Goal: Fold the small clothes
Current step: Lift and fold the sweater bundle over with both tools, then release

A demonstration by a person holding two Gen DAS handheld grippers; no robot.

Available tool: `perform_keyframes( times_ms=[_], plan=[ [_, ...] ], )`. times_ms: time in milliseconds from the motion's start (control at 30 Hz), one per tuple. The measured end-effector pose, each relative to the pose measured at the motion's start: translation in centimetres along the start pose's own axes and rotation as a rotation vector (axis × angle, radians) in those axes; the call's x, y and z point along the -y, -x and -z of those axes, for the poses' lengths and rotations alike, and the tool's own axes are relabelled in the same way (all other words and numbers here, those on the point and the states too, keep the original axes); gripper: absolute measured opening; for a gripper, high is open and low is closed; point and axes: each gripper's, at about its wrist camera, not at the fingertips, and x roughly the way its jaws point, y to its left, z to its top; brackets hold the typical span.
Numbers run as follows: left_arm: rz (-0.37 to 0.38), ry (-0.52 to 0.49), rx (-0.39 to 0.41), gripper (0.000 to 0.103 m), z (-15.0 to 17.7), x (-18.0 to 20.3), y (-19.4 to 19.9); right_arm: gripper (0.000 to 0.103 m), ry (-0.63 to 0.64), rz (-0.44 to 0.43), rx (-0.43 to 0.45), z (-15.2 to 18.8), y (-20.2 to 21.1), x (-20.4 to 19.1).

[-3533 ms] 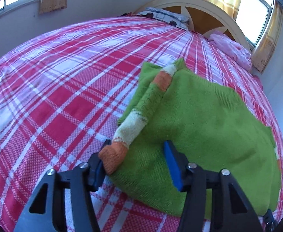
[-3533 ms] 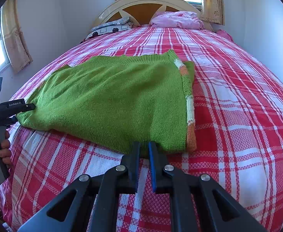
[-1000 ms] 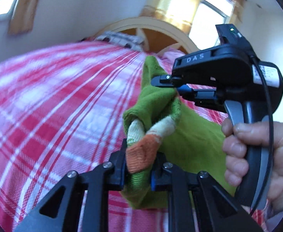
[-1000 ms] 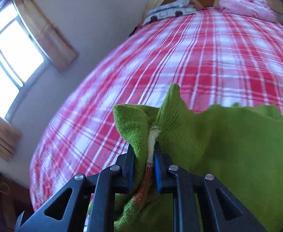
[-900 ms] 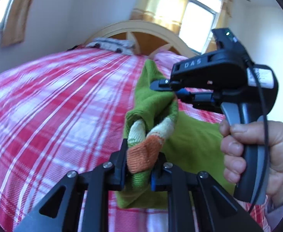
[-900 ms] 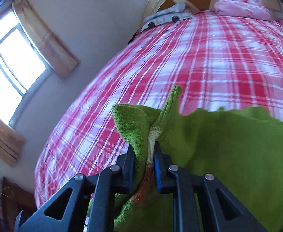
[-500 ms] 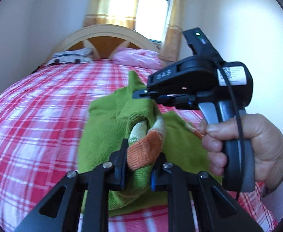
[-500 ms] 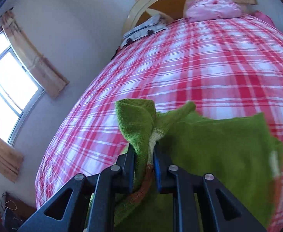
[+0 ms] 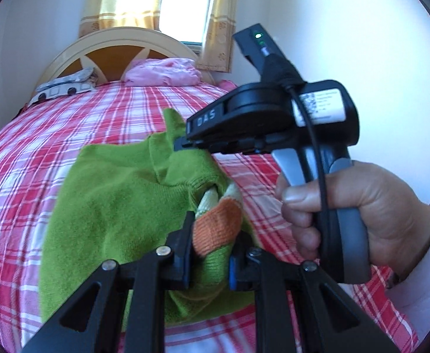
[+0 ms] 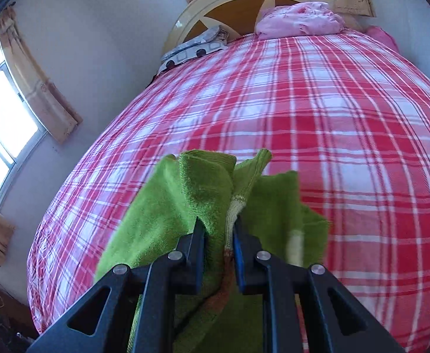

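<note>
Left gripper (image 9: 209, 257) is clamping the orange cuff (image 9: 216, 229) of the green sweater (image 9: 112, 203), jaws narrow with knit bunched between them. The cuff end is sticking up just past the fingertips, a cream stripe showing right behind it. Holding here is likely keeping the sleeve pinned to the body so both travel together during the fold.

Right gripper (image 10: 218, 245) is also closed on the sweater, pinching a thick doubled edge where green knit and a cream-and-orange sleeve band (image 10: 234, 214) are sandwiched together. In the left wrist view this gripper is sitting just ahead and right of the left one, its tips buried in the raised green fabric, with the person's hand (image 9: 359, 214) wrapped around the handle and trigger.

Both grips being close together and lifted suggests one side is being carried over as a fold, mid-way, not laid down yet.

Sweater is looking fuzzy, thick, bright green, soft and floppy; the part left of the left gripper is lying fairly flat on the bed, the part ahead is peaking up in loose folds.

Beyond the grippers, red plaid bedsheet (image 10: 318, 111) is stretching away. Farthest out, pink pillow (image 10: 298, 17) and patterned pillow (image 10: 197, 47) are resting against the curved headboard (image 9: 121, 41).
</note>
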Motion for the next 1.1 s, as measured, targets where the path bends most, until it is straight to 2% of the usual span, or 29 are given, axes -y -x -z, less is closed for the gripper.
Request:
perform_keyframes(
  times_ms=[300,667,1033,1100],
  plan=[
    [0.010,0.003,-0.094,0.018,1.1,1.3,-2.7,0.017,-0.084,0.003,-0.018,2.1,-1.0,5.0],
    [-0.005,0.002,-0.132,0.019,1.2,1.7,-3.5,0.017,-0.125,-0.010,-0.011,3.4,-2.2,6.2],
    [-0.020,0.004,-0.179,0.019,1.6,1.7,-4.1,0.017,-0.101,0.013,0.051,4.7,-2.1,6.0],
    [-0.029,-0.019,-0.187,0.023,1.7,2.0,-3.7,0.017,-0.102,0.020,0.057,4.7,-2.2,6.0]
  ],
)
